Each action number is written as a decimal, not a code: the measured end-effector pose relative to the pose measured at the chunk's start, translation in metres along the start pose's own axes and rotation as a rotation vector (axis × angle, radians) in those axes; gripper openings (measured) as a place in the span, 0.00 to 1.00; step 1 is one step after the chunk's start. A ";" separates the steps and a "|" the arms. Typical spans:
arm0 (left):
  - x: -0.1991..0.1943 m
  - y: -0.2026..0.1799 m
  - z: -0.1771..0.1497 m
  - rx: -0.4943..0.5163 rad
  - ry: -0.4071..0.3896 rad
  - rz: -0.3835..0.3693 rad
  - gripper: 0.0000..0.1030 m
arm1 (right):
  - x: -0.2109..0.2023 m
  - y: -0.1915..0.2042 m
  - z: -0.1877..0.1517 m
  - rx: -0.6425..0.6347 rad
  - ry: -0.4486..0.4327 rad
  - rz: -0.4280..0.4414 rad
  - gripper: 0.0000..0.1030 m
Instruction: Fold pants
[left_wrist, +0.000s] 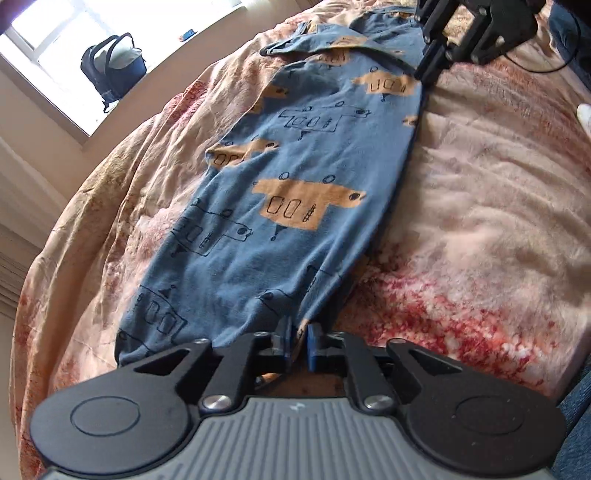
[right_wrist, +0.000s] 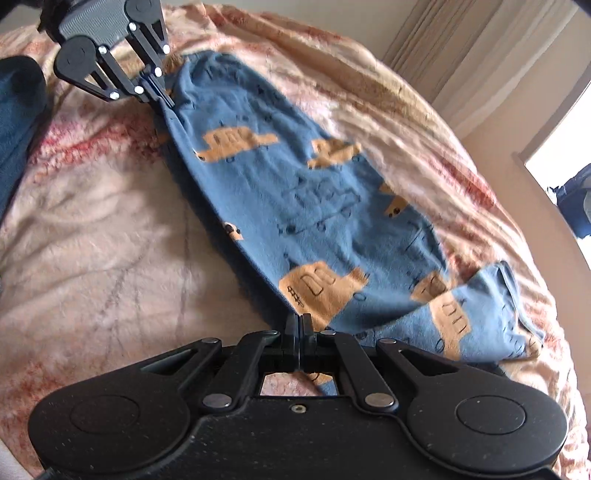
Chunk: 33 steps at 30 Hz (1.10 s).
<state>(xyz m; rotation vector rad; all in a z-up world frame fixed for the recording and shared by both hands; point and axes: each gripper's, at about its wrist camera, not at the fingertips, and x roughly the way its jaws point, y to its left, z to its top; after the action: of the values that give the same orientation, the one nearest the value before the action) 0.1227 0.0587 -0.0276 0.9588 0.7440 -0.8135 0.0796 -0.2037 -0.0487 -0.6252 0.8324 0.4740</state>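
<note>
no readable text or labels anywhere

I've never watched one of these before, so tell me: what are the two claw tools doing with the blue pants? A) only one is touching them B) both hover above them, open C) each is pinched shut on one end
C: the left gripper and the right gripper are each closed on fabric at opposite ends of the pants.

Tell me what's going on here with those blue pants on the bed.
A person is folding the blue pants on a pink blanket, holding a gripper in each hand. The left gripper is shut on one end of the fabric and the right gripper is shut on the other end, so one edge is stretched between them. Part of the pants lies bunched near the right gripper.
</note>
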 end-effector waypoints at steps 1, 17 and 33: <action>-0.003 0.003 0.002 -0.032 0.000 -0.019 0.27 | -0.001 -0.001 0.000 0.014 -0.006 -0.002 0.17; 0.078 -0.017 0.173 -0.837 -0.471 -0.471 0.92 | -0.071 -0.174 -0.088 0.629 -0.082 -0.241 0.99; 0.126 -0.025 0.181 -0.936 -0.498 -0.629 0.04 | 0.042 -0.228 0.015 0.617 -0.015 -0.078 0.50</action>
<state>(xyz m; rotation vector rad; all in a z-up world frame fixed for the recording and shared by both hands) 0.1962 -0.1462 -0.0728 -0.3401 0.8580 -1.0329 0.2512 -0.3520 -0.0010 -0.0825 0.8798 0.1322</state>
